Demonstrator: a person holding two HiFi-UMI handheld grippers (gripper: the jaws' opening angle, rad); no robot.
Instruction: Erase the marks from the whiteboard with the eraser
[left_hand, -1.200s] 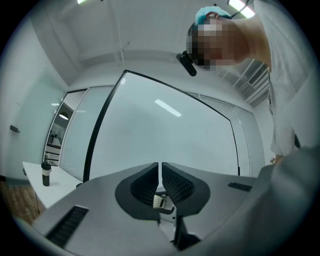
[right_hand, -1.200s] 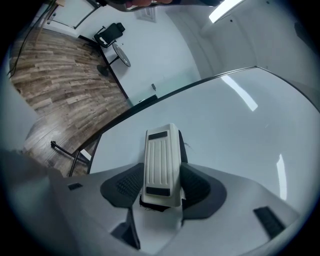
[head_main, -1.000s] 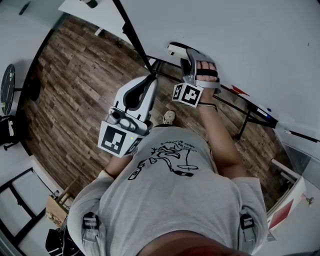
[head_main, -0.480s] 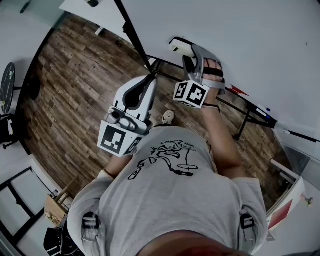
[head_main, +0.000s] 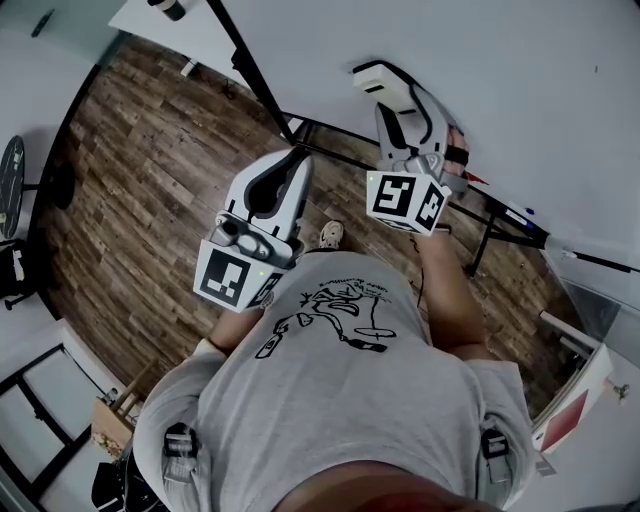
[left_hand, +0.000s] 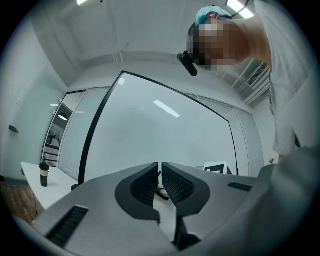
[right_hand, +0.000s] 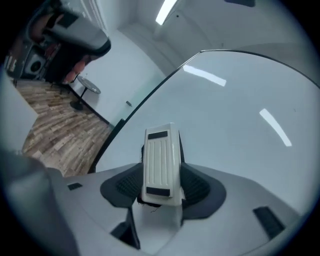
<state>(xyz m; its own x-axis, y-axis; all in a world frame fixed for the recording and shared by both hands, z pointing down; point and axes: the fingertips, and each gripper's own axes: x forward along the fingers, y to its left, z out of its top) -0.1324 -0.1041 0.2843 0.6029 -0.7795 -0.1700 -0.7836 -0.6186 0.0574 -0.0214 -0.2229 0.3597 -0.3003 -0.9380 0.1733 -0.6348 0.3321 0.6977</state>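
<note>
The right gripper (right_hand: 161, 176) has its dark ribbed pads clamped on a white, ridged, rectangular eraser (right_hand: 160, 162). It holds the eraser up to the glossy whiteboard (right_hand: 240, 115), near the board's black-framed edge. The left gripper (left_hand: 160, 181) has its textured jaws closed to a thin slit with nothing between them.

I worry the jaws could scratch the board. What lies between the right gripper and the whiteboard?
Only the eraser, clamped in the right gripper and pointing at the whiteboard; the right gripper view shows it.
</note>
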